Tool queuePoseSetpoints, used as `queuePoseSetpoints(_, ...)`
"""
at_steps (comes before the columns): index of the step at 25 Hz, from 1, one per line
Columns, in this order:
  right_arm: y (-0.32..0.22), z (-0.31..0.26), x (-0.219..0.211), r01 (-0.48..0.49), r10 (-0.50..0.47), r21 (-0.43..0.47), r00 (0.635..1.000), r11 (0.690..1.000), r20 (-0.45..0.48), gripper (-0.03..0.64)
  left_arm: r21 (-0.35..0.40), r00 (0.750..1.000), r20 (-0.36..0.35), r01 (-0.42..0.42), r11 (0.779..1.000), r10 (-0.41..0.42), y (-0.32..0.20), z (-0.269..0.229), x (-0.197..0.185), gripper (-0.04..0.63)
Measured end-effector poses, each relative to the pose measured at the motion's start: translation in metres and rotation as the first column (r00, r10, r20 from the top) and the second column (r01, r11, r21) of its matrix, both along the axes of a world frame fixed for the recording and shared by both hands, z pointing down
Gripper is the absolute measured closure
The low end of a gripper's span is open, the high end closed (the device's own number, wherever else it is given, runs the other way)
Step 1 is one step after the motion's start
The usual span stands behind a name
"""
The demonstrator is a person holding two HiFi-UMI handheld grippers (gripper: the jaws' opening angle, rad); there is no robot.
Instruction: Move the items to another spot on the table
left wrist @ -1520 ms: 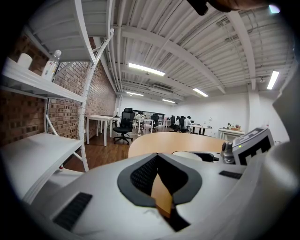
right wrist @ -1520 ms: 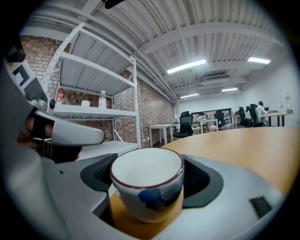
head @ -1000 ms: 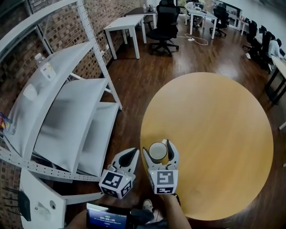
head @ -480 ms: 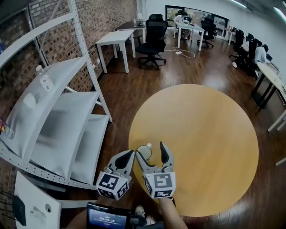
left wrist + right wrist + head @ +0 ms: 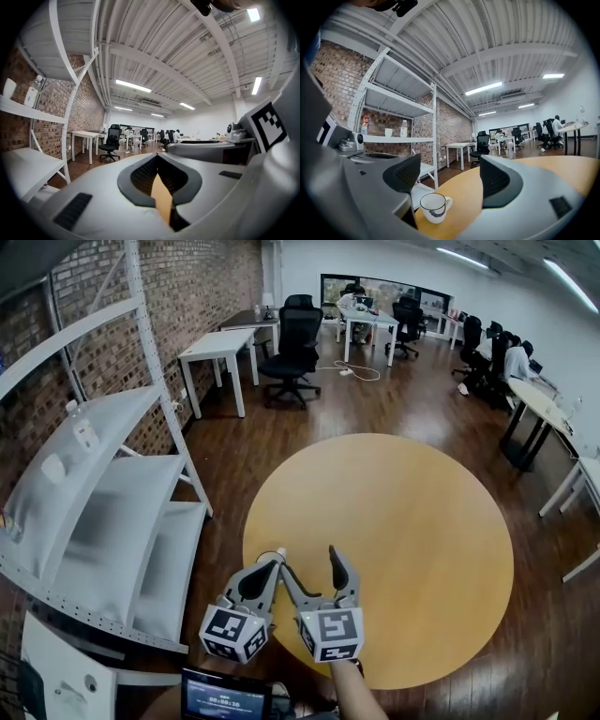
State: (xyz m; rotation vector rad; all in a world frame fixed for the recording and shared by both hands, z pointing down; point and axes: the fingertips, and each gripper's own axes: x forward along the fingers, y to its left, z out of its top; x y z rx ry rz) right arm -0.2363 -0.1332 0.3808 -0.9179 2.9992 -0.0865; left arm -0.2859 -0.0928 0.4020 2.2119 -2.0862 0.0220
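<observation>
head: steeply down over table (image 5: 403, 521) | gripper views: level, low | shared: table

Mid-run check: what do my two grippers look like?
Both the left gripper and the right gripper are light grey plastic, with curved, tapering fingers lined with black ribbed pads. Behind the fingers each carries a white cube printed with black square markers.
</observation>
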Motion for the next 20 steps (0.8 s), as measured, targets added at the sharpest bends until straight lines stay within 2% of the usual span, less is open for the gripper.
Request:
queuePoseSetpoints(5,0.001,-0.019,0.041,-0.030,0.030,-0.021,0.999,0.999,0.033,0.255,0.022,0.999,-0.001,-0.052,0.998,0.053,-0.010,-0.014,0.039,0.594)
queuePoseSetpoints(6,0.002,-0.021,0.050,-0.034,0.035,-0.014,0.999,0.999,0.023,0.273,0.027,0.998,-0.001,-0.066,0.997,0.066,-0.012,-0.017,0.050,0.594)
queuePoseSetpoints(7,0.002,-0.023,0.060,-0.041,0.041,-0.004,0.999,0.999,0.014,0.324,0.032,0.997,-0.001,-0.080,0.996,0.080,-0.014,-0.019,0.060,0.594)
queuePoseSetpoints(13,-0.004,-0.036,0.129,-0.146,0.146,0.040,0.989,0.988,0.003,0.469,0.061,0.986,-0.006,-0.164,0.985,0.165,-0.026,-0.032,0.121,0.594)
queuePoseSetpoints(17,-0.001,-0.042,0.171,-0.202,0.202,0.042,0.979,0.978,-0.002,0.482,0.081,0.976,0.001,-0.219,0.972,0.219,-0.028,-0.041,0.163,0.594)
queuePoseSetpoints(20,-0.002,-0.044,0.198,-0.241,0.241,0.065,0.970,0.968,0.008,0.520,0.093,0.968,0.004,-0.252,0.963,0.253,-0.028,-0.047,0.190,0.594)
